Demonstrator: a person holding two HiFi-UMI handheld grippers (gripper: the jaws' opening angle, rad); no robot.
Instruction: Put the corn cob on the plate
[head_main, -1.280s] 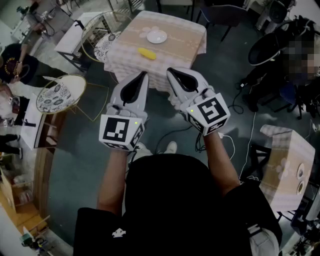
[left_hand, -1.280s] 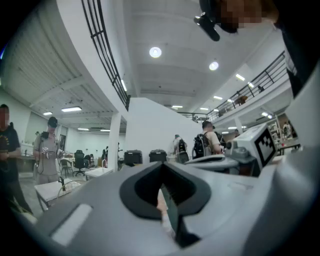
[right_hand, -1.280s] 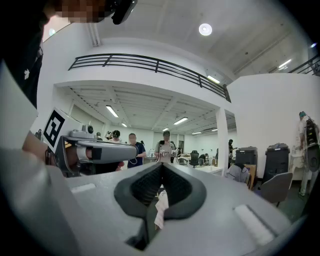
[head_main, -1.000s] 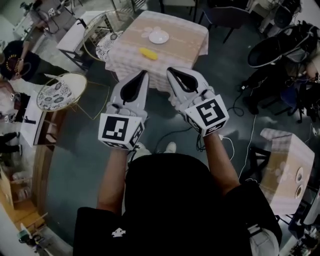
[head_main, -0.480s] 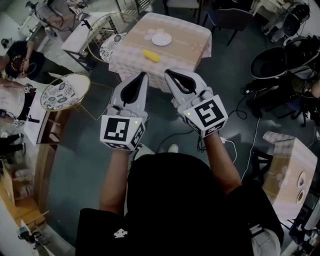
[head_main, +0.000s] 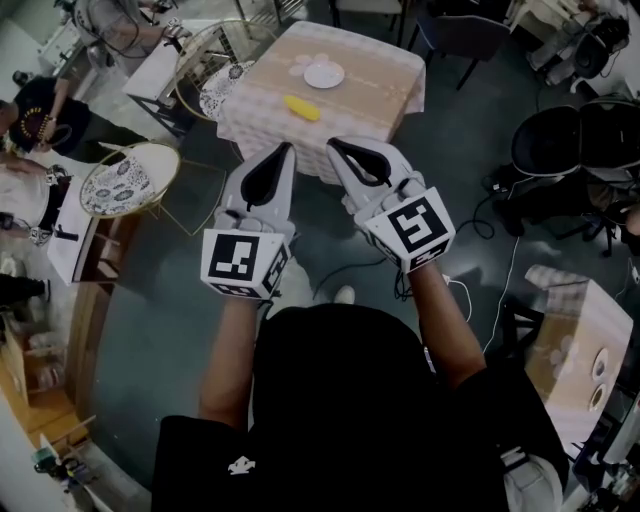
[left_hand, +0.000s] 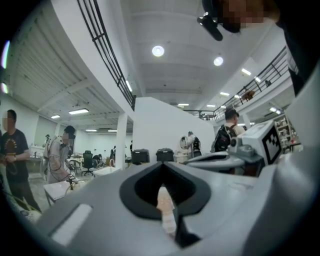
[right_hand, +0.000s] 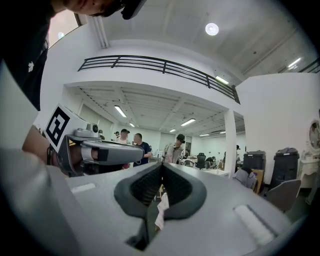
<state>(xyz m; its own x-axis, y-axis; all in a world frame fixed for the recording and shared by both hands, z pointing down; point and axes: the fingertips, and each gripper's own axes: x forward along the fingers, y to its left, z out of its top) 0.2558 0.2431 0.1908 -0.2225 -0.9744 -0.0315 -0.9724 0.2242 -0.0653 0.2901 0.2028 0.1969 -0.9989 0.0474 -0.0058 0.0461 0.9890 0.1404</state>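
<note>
Lying on the pale checked cloth of the square bench (head_main: 375, 85), the stubby yellow corn cob (head_main: 301, 107) sat near the round white plate (head_main: 324, 74), not touching it. The left tool (head_main: 288, 150) and right tool (head_main: 335, 145), smooth grey shells with black-lined jaws, were held level side by side short of the bench, both closed and empty.

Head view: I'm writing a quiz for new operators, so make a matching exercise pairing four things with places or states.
1. yellow corn cob
2. small white round plate
3. left gripper
4. nearer round gold-rimmed side table

a. shut, empty
b. far part of the beige cloth-covered table
c. on the floor, picture's left
d. on the cloth, nearer the camera than the plate

Pairs: 1-d, 2-b, 3-a, 4-c.
</note>
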